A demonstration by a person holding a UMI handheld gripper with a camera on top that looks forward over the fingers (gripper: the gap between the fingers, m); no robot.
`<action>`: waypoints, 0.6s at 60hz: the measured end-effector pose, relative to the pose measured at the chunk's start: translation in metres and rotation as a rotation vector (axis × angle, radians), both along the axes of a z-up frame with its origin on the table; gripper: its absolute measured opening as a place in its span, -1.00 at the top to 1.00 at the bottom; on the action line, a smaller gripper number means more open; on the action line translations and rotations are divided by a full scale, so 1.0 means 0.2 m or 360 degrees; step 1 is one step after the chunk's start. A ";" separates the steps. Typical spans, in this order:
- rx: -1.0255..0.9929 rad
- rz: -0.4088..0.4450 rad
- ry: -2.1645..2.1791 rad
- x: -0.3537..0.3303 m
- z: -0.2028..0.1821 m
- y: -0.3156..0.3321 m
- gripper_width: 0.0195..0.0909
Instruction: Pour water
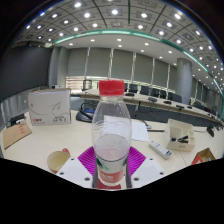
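Gripper view: the gripper [111, 160] clamps an upright, red-capped water bottle [111, 135] between its pink pads, water nearly to the shoulder. A paper cup [58, 159] lies near left, its contents hidden.

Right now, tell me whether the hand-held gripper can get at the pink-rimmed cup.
Probably not directly: the water bottle stands between the hand-held gripper fingers, so the cup, off to its left, is out of their reach.
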State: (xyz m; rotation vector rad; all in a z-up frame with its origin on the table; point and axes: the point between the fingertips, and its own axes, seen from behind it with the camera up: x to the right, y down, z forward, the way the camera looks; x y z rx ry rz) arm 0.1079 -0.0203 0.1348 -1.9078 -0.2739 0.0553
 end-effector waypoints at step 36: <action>-0.0147 -0.0076 0.0107 0.05 -0.38 -0.03 -0.27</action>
